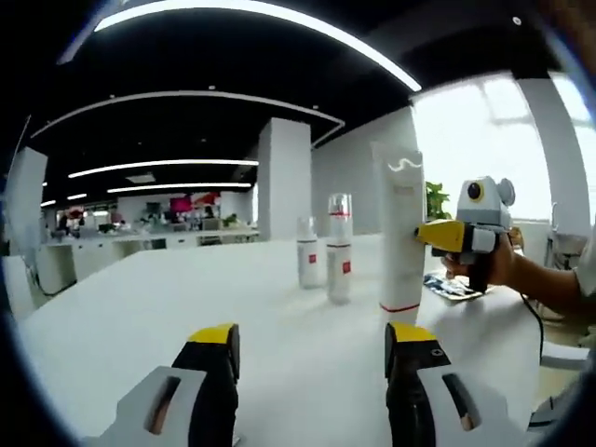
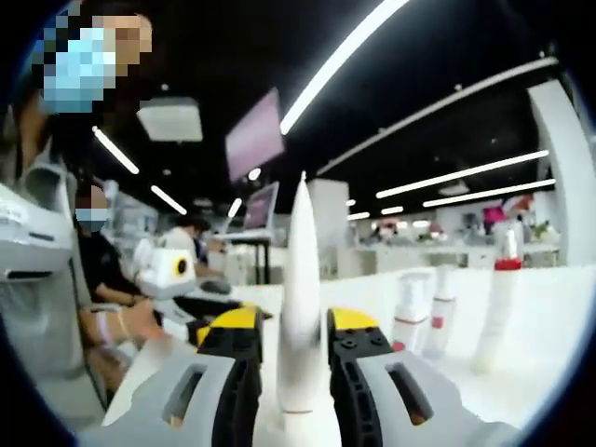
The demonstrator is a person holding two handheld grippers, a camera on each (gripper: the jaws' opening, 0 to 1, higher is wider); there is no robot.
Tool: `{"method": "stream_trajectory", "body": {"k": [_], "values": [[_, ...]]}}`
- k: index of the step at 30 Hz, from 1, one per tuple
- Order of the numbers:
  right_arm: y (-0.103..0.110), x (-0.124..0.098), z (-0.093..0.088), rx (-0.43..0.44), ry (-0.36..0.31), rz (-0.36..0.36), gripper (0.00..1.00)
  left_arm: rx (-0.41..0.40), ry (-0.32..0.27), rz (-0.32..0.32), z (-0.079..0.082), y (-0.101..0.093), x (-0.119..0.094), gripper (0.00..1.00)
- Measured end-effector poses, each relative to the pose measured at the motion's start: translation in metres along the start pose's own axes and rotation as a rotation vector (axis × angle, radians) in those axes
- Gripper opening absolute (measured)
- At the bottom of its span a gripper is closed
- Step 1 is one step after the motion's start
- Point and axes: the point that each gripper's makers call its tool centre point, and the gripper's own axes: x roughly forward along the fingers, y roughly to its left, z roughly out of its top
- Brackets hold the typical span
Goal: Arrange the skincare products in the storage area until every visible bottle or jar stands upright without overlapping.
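your right gripper (image 2: 291,349) has its jaws closed on the tall white tube (image 1: 399,233), which stands upright on the white table (image 1: 140,298). your left gripper (image 1: 312,349) hangs with jaws wide apart and nothing between them. two small white bottles (image 1: 326,250) stand upright just beyond the tube.

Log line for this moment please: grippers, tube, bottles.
right gripper: shut on tall white tube, upright on table | left gripper: open | two small bottles: upright

print on the white tube (image 1: 399,233) is too blurred to read.
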Motion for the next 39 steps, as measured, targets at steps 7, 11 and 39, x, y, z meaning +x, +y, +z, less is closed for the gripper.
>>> {"method": "stream_trajectory", "body": {"k": [7,11,39], "values": [[0.001,0.002,-0.019,0.003,0.081,0.014,0.34,-0.025,-0.021,-0.004,0.003,0.000,-0.001,0.63],[-0.001,0.005,-0.038,0.009,0.158,0.002,0.36,-0.033,-0.028,-0.003,0.004,0.000,-0.002,0.61],[-0.068,-0.041,-0.049,-0.039,0.267,-0.236,0.20,-0.023,-0.010,0.030,0.000,0.002,-0.004,0.60]]}}
